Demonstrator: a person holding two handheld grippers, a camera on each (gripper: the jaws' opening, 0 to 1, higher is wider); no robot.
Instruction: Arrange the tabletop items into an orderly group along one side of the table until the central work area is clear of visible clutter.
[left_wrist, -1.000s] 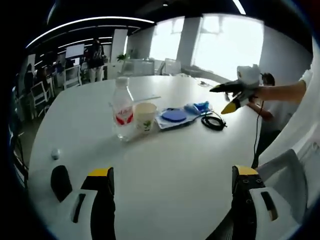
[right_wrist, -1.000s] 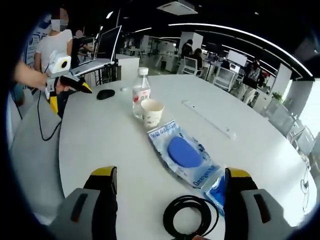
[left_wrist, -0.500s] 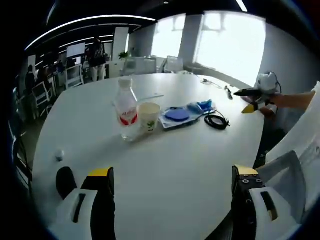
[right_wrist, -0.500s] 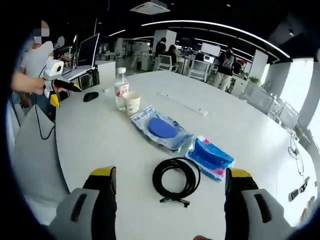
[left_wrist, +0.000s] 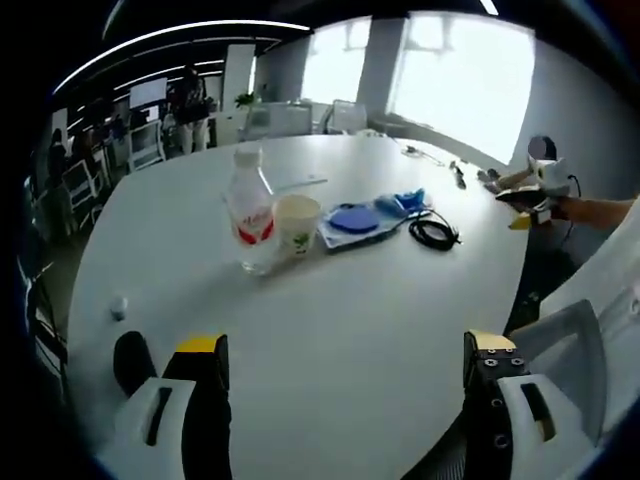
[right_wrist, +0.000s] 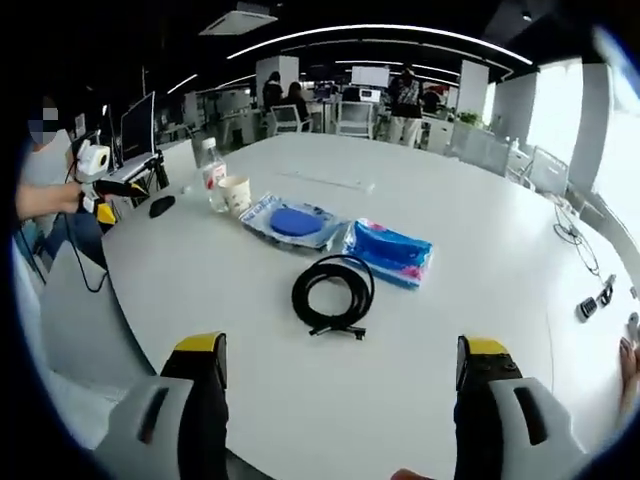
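Both grippers, left gripper (left_wrist: 340, 400) and right gripper (right_wrist: 340, 400), hold their jaws wide apart over the smooth white round table (right_wrist: 480, 300). Nearest is a coiled black cable (right_wrist: 332, 292), then crinkled blue plastic packets (right_wrist: 389, 250), a paper cup (right_wrist: 235, 194) and a clear bottle (right_wrist: 210, 172), in an open office

Bright daylight from blown-out windows (left_wrist: 465, 75); long ceiling light strips (right_wrist: 375, 32) curved by fisheye distortion. Pale sheen on the white bench (right_wrist: 480, 240), soft shadows under the water bottle (left_wrist: 252, 210). Mild blur and bending near the edges.
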